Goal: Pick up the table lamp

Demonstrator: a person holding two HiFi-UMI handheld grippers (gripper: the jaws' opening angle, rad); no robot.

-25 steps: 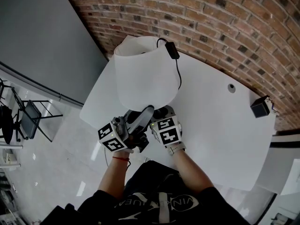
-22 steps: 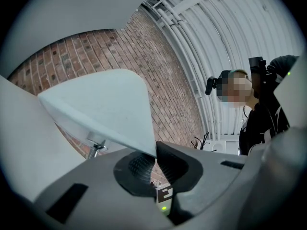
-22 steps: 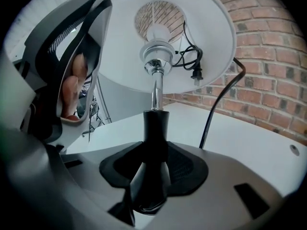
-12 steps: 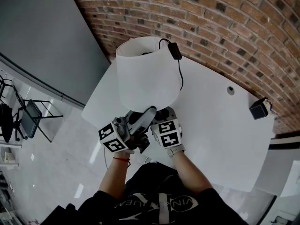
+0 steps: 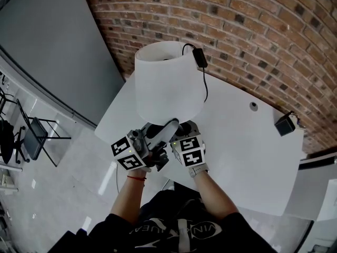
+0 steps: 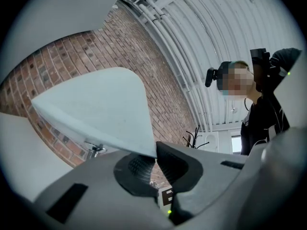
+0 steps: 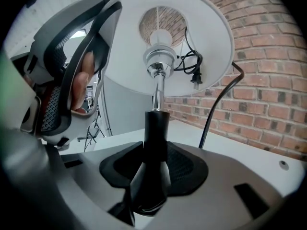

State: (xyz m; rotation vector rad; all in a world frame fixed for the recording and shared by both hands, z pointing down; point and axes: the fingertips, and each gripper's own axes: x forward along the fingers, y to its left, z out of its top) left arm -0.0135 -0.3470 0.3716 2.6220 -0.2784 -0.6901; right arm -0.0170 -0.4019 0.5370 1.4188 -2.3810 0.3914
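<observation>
The table lamp has a white shade (image 5: pixel 168 83), a chrome rod and a black stem (image 7: pixel 156 128). It stands tilted near the white table's (image 5: pixel 247 141) front-left corner. My right gripper (image 7: pixel 153 164) is shut on the black stem low down; in the head view this right gripper (image 5: pixel 185 128) sits just under the shade. My left gripper (image 6: pixel 152 162) is shut on the shade's lower rim (image 6: pixel 139 147), and in the head view the left gripper (image 5: pixel 167 127) reaches up to the shade from the left. The lamp's foot is hidden.
The lamp's black cord (image 5: pixel 204 83) runs over the shade's top with an inline box (image 5: pixel 199 57), and its plug (image 7: pixel 195 78) hangs inside the shade. A small black box (image 5: pixel 286 124) sits at the table's far right corner. Brick wall (image 5: pixel 253 30) behind; a chair (image 5: pixel 32 136) stands on the floor at left.
Both grippers keep their hold on the lamp. The lamp and hands have shifted slightly right and away in the view, and the shade looks a little nearer the camera.
</observation>
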